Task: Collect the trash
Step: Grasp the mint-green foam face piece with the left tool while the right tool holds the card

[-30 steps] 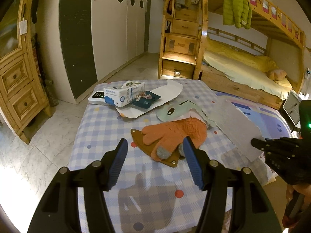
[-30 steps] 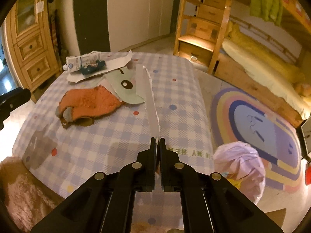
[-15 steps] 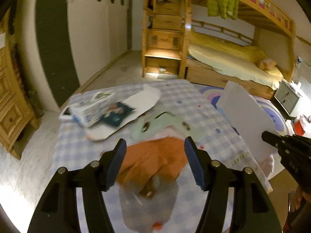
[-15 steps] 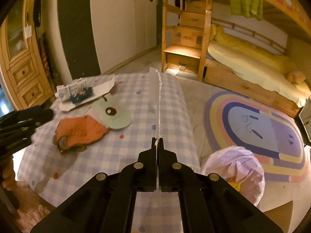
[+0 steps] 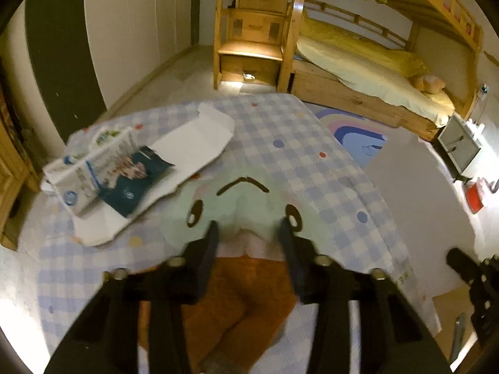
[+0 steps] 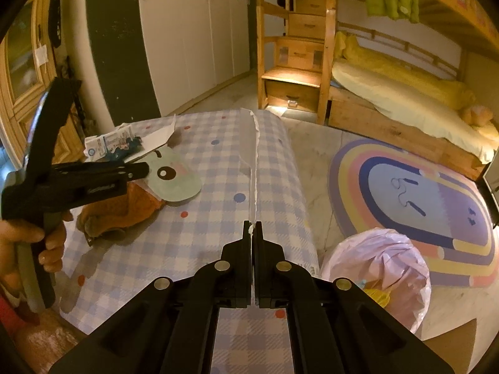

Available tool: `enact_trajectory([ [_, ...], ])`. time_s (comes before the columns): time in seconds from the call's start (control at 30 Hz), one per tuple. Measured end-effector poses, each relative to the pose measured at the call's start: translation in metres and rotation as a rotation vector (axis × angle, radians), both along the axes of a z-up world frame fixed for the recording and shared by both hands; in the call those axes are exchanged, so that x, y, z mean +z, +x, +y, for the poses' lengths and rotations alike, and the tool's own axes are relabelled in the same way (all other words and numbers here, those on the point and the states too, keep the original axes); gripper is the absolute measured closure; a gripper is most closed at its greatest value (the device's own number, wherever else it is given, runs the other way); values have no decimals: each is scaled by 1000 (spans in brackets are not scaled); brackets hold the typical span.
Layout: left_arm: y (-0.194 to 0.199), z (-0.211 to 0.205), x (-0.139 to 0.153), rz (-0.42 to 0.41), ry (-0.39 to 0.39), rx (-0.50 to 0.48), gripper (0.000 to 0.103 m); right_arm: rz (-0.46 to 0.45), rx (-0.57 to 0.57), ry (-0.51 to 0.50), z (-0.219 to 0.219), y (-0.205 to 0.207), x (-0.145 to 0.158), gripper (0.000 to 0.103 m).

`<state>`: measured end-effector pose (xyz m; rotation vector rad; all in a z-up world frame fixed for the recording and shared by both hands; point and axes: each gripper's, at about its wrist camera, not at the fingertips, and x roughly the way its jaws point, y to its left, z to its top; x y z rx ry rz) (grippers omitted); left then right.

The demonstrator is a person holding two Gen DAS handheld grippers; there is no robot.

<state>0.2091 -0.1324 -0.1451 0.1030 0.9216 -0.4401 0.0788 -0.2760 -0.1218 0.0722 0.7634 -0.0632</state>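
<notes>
Your right tongs (image 6: 252, 229) are gripping the paper sheet (image 6: 249, 143) edge-on above the worktop (image 6: 218, 193); your left tongs (image 5: 248, 233) are closing over the green mask (image 5: 243, 199), apparently not yet touching.

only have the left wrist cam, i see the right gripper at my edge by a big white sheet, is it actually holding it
Observer: Yes. The right gripper is shut on the near edge of the white sheet, which stands edge-on above the checked tablecloth.
Operator: ok where does the trash go, no bag in my view
Observer: A pale pink plastic bag sits on the floor by the table's right side, just right of the right gripper and in front of the rainbow rug.
Operator: how does my left gripper look from there
Observer: The left gripper, jaws closing, has its tips over the pale green face-printed piece, beside the orange plush. I cannot tell whether it touches.
</notes>
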Motion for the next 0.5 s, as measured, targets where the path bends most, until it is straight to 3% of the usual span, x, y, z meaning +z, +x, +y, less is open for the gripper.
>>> enact_trajectory([
  [0.13, -2, 3, 4, -27, -21, -6, 92, 2, 5, 4, 0, -2, -2, 102],
  [0.17, -4, 4, 8, -47, -21, -7, 101, 1, 6, 4, 1, -3, -2, 102],
  [0.33, -15, 13, 38, -149, -55, -5, 103, -15, 1, 10, 0, -9, 3, 102],
  [0.5, -39, 24, 90, -256, -136, -32, 103, -50, -10, 22, -6, -21, 17, 102],
])
